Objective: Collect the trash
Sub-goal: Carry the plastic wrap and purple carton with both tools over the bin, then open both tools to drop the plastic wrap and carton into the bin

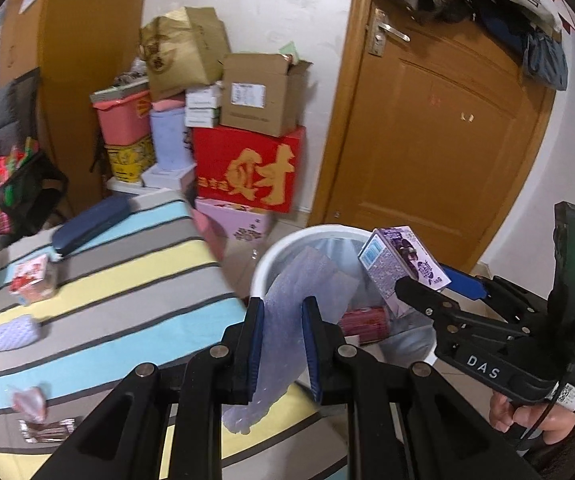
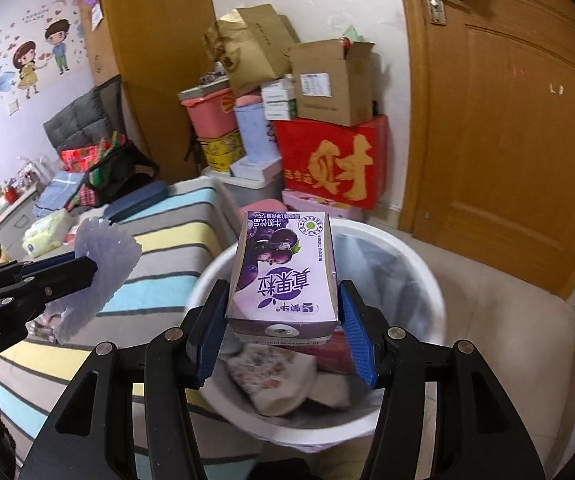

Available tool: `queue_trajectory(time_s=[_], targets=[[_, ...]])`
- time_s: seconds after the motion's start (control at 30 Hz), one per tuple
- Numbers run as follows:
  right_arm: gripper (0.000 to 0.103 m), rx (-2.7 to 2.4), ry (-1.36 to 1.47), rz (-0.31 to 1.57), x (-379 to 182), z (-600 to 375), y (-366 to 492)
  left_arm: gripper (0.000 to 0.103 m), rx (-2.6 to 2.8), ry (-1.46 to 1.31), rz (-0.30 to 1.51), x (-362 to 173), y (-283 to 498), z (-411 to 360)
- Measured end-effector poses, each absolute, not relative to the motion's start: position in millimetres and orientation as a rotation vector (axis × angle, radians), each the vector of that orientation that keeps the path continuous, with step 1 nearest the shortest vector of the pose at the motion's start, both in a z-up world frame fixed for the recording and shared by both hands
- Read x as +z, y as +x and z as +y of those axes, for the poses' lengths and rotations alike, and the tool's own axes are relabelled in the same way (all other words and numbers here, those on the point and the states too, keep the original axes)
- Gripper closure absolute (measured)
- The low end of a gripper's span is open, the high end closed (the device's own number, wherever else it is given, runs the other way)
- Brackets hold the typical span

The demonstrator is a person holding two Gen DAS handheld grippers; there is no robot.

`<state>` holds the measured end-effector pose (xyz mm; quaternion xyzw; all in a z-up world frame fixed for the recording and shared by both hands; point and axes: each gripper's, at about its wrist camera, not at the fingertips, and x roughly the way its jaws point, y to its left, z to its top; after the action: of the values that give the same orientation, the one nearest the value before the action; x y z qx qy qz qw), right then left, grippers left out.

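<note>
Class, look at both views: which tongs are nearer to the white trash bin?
Right. The right tongs hold the purple milk carton directly over the white trash bin; the left tongs, gripping foam wrap, are beside its rim, over the bed edge.

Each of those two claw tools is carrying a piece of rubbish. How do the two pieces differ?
The left gripper pinches a foam sheet: thin, floppy, pale lilac, plain. The right gripper clamps a drink carton: a stiff box, purple, printed with fruit and lettering.

The thin foam sheet leaves the left jaws nearly together; the wider drink carton keeps the right jaws well apart.

Both are gripped firmly near the white bin, which already holds rubbish.
</note>
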<state>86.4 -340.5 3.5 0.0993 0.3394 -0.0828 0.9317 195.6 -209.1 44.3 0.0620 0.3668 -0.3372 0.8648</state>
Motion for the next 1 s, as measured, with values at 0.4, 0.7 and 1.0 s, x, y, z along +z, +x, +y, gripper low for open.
queue_trajectory(time_s=[0.4,0.7,1.0], targets=[[0.048,-0.231,0.207,0.748,-15.4,-375.6,82.2,0.083,-0.761,0.152,0.814,18.1,194.8,-266.2],[0.048,-0.252,0.2,0.772,-24.0,-384.2,85.9,0.078,-0.762,0.151,0.831,8.3,199.2,-280.4],[0.041,-0.262,0.218,0.746,-20.8,-384.6,81.8,0.056,-0.736,0.123,0.827,12.2,202.8,-265.8]])
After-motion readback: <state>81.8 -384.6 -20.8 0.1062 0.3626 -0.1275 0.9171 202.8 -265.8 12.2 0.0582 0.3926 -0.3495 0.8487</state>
